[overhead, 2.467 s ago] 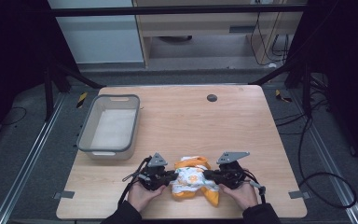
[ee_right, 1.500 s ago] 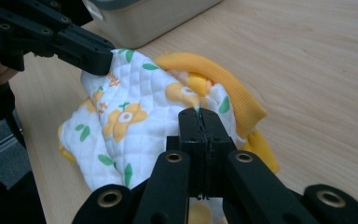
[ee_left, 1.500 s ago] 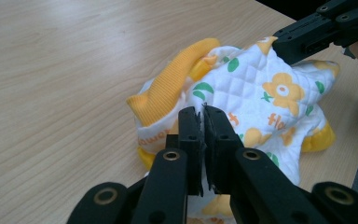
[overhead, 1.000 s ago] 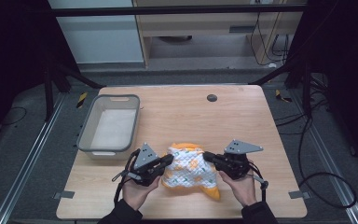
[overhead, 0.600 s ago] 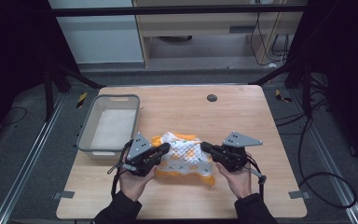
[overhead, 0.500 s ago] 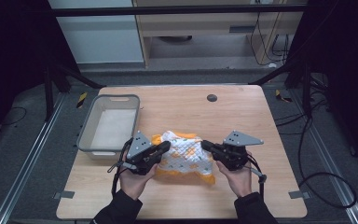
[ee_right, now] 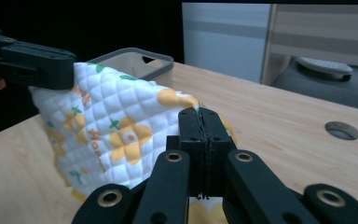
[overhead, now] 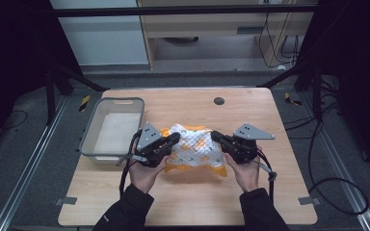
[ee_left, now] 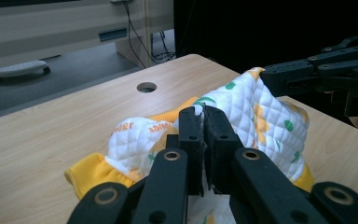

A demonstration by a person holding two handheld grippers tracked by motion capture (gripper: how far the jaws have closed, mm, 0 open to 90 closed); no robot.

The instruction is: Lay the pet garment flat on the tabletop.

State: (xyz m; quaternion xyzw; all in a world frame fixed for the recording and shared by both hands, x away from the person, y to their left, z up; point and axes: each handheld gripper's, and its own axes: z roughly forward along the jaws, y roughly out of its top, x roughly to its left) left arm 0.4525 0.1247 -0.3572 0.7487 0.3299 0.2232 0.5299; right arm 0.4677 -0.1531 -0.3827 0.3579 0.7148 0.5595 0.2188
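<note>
A white quilted cloth (overhead: 192, 147) with orange flowers and a yellow-orange border hangs stretched between both grippers above the middle of the wooden table (overhead: 250, 106). My left gripper (overhead: 175, 139) is shut on its left edge; in the left gripper view the jaws (ee_left: 203, 112) pinch the fabric (ee_left: 261, 116). My right gripper (overhead: 215, 136) is shut on the right edge, and its jaws (ee_right: 200, 113) press together on the cloth (ee_right: 116, 121). The lower part of the cloth sags toward the table. Each gripper view shows the other gripper at the far corner.
A grey plastic bin (overhead: 112, 127), empty, stands at the table's left, close to my left hand. A round hole (overhead: 218, 101) sits near the table's far edge. Dark frame bars and cables surround the table.
Both grippers have risen and moved away from the person with the cloth, which came up off the table and now hangs spread between them, a little nearer the bin.
</note>
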